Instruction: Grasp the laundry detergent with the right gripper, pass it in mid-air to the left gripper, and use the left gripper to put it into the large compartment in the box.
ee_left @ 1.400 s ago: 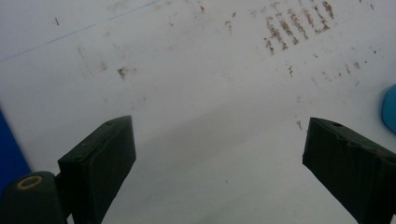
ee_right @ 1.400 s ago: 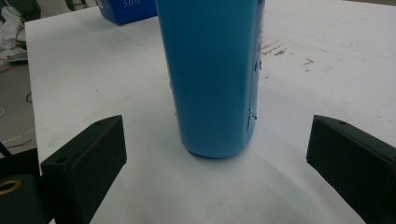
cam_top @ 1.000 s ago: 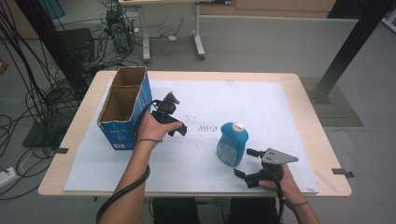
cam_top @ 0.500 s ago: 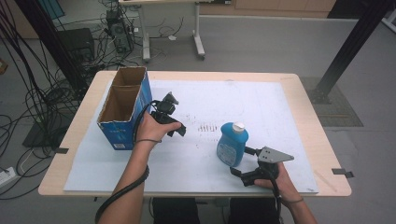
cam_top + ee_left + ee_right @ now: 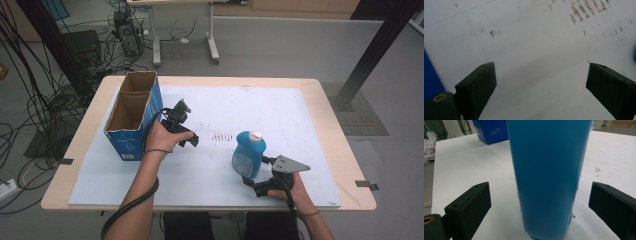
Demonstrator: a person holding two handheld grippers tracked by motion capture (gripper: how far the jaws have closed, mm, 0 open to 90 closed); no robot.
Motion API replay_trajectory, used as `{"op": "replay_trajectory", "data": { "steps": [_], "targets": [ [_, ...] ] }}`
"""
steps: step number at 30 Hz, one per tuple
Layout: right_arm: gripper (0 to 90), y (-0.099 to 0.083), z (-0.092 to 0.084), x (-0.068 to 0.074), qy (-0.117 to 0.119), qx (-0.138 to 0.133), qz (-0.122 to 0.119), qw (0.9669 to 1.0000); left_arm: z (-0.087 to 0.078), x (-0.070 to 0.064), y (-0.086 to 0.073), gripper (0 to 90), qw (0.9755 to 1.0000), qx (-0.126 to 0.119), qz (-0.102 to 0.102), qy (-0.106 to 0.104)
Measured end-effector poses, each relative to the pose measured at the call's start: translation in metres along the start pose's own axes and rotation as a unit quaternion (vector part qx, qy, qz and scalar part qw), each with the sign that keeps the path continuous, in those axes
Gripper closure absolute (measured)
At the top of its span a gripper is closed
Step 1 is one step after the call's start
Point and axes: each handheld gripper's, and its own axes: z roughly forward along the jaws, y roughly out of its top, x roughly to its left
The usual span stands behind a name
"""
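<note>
At the left of the table [image 5: 320, 90] stands an open blue cardboard box [image 5: 131, 117]. Just beside it the left gripper [image 5: 187, 131] hovers over the white sheet [image 5: 260, 107], jaws wide apart and empty. Toward the right, the right gripper [image 5: 255, 175] brackets an upright blue plastic bottle with a white cap [image 5: 249, 154], jaws spread on either side, not touching. Closing off-centre could tip this tall, smooth-sided, narrow-footed bottle.
</note>
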Motion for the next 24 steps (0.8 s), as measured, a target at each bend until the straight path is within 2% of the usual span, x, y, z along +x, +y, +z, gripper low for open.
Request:
{"op": "replay_trajectory", "data": {
  "steps": [10, 24],
  "targets": [
    [3.6, 0.002, 0.008, 0.004, -0.014, -0.002, -0.002, 0.9999, -0.002, 0.001, -0.001, 9.8, 1.0, -0.002, 0.002, -0.001],
    [3.6, 0.004, 0.016, 0.008, -0.047, -0.016, 0.012, 0.9987, -0.002, 0.002, -0.001, 9.8, 1.0, -0.002, 0.003, -0.003]
  ]
}}
